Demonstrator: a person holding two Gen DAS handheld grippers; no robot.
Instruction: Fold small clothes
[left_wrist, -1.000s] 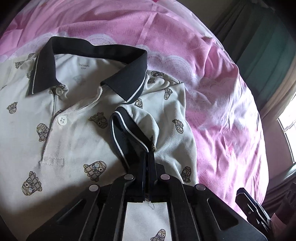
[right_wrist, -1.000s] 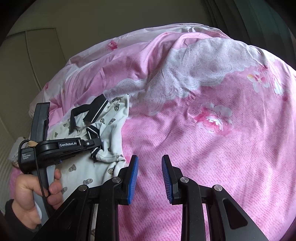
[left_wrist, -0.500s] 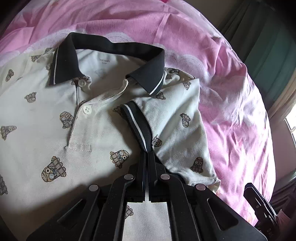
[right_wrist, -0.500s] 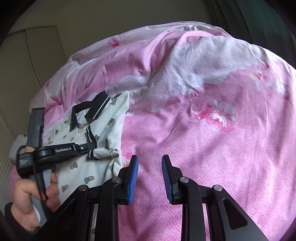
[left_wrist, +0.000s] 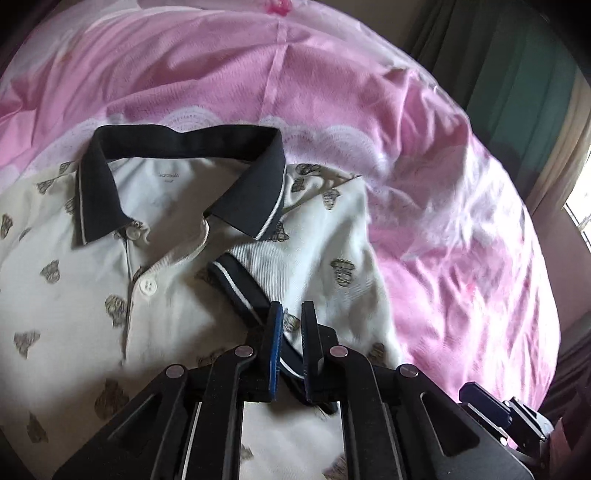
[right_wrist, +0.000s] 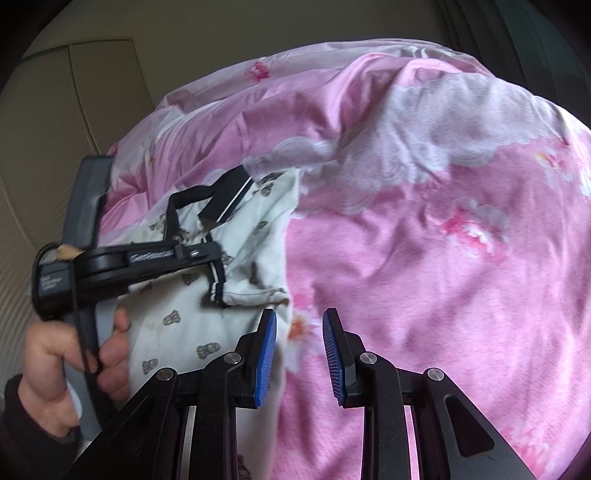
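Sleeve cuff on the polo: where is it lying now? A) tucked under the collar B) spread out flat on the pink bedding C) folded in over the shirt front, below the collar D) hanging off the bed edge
C: the sleeve cuff, dark with a white stripe, lies across the white polo shirt front below the collar, reaching back between the left gripper fingers.

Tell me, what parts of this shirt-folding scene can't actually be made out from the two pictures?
- Polo shirt, left wrist view: its lower half is cut off by the frame edge and hidden behind the left gripper.
- Other sleeve, left wrist view: beyond the left edge.
- Collar label, left wrist view: print too small and blurred to read.
- Sleeve cuff, right wrist view: partly hidden behind the left gripper.
- Person's hand, right wrist view: motion-blurred, arm cut off by the edge.
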